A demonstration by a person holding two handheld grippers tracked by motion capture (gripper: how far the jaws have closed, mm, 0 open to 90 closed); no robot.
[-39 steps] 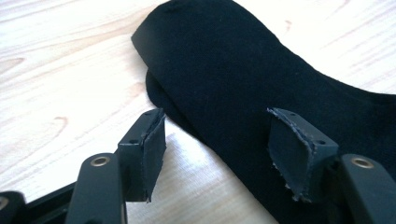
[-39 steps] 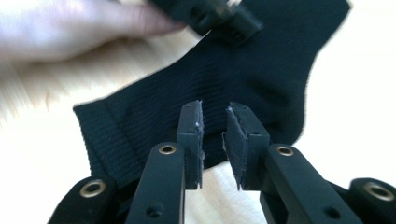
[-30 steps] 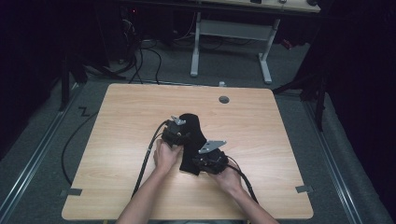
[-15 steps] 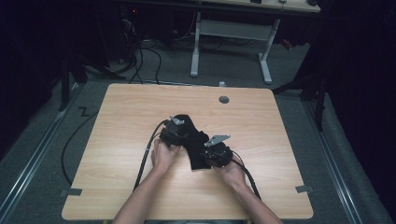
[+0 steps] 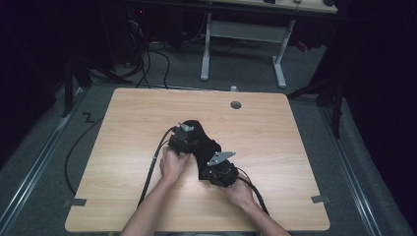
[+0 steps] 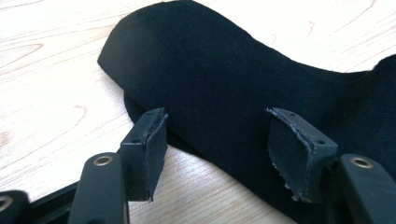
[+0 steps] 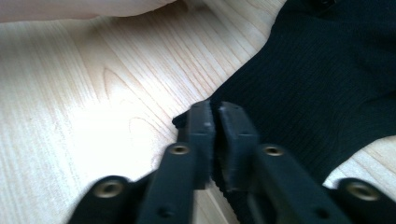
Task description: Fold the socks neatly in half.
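Observation:
A black sock (image 5: 199,142) lies flat in the middle of the wooden table (image 5: 295,147). My left gripper (image 5: 188,141) is at the sock's far left part. In the left gripper view it (image 6: 219,140) stands open, one jaw on either side of the sock (image 6: 224,79), whose rounded end points up and left; a second dark layer peeks out beneath. My right gripper (image 5: 206,170) sits at the sock's near end. In the right gripper view it (image 7: 215,116) is shut, pinching a corner of the ribbed sock (image 7: 327,84).
A round cable hole (image 5: 236,104) sits near the table's far edge. Black cables (image 5: 152,167) trail from both grippers to the near edge. A white desk frame (image 5: 206,49) stands on the floor beyond the table. A hand (image 7: 84,9) shows in the right gripper view.
Both hands have shifted only slightly. The right gripper drifted a little right, then back toward the near edge, still at the sock's end. The sock stays in the middle.

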